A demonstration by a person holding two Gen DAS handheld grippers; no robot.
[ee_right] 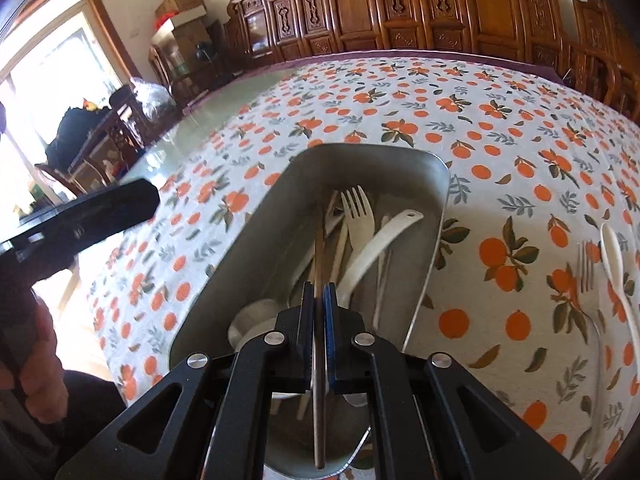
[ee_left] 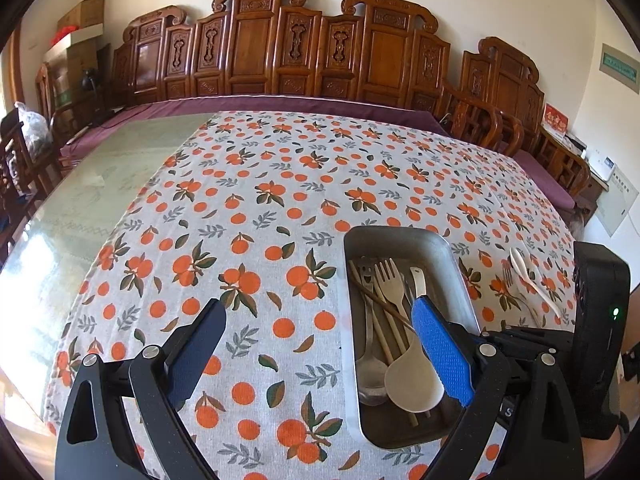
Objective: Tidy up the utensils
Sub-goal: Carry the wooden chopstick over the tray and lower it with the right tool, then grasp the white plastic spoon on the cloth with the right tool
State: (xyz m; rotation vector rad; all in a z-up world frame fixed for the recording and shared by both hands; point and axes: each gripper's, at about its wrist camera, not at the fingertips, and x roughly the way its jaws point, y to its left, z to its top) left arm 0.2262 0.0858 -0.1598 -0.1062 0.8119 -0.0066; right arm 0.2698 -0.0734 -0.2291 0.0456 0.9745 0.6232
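Note:
A metal tray (ee_left: 352, 240) (ee_right: 260, 248) on the orange-print tablecloth holds a pale fork (ee_left: 390, 280) (ee_right: 356, 208), a white rice paddle (ee_left: 414, 376), spoons and chopsticks. My left gripper (ee_left: 316, 344) is open and empty, its right finger over the tray's edge. My right gripper (ee_right: 319, 292) is shut on a dark chopstick (ee_right: 319, 248) above the tray. A metal fork (ee_left: 516, 284) (ee_right: 586, 268) and a white spoon (ee_left: 532, 276) (ee_right: 616, 268) lie on the cloth to the right of the tray.
The tablecloth (ee_left: 280, 184) covers most of a glass-topped table (ee_left: 100, 184). A carved wooden bench (ee_left: 280, 48) with a purple cushion runs behind it. The left gripper's body (ee_right: 80, 216) shows at the left of the right wrist view.

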